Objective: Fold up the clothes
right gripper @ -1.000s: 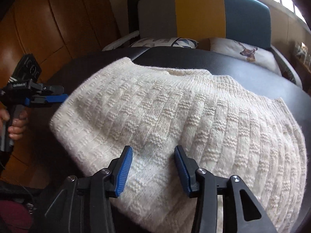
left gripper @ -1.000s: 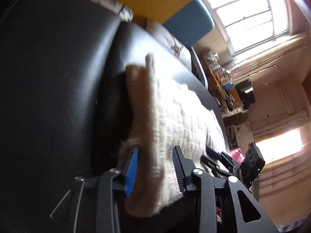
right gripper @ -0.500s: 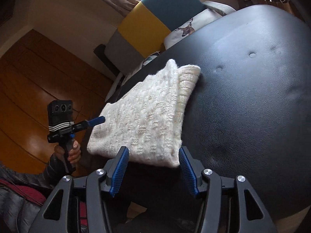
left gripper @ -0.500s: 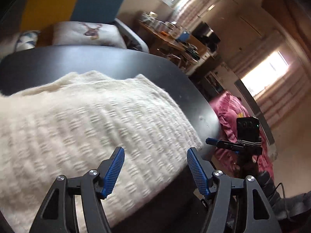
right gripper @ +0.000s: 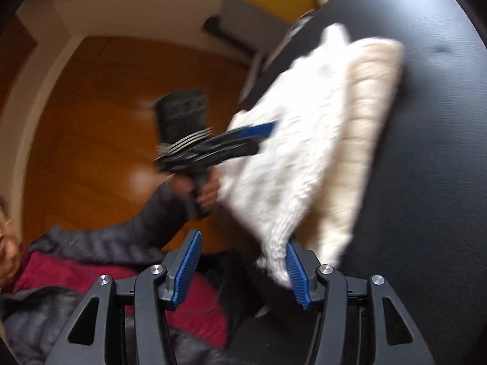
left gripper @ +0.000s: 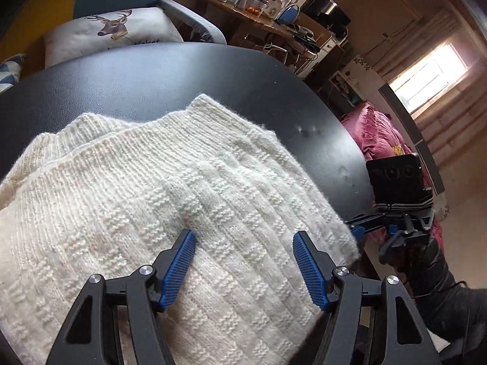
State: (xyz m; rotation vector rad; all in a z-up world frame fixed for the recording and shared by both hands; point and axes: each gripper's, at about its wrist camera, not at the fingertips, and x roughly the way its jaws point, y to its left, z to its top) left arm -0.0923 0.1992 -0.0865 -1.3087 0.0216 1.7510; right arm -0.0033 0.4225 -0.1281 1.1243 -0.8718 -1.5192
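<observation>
Counter [left gripper: 170, 70] I'm working over is black, padded faux leather, rounded edge, a few button dimples in the bare part on the right. Only thing I see lying on it: the cream knit sweater [left gripper: 182, 200], folded, ribbed hem layers stacked at the far end. It sits toward the near edge; its near corner [right gripper: 274, 261] hangs just past the edge in the blurred right wrist view.
</observation>
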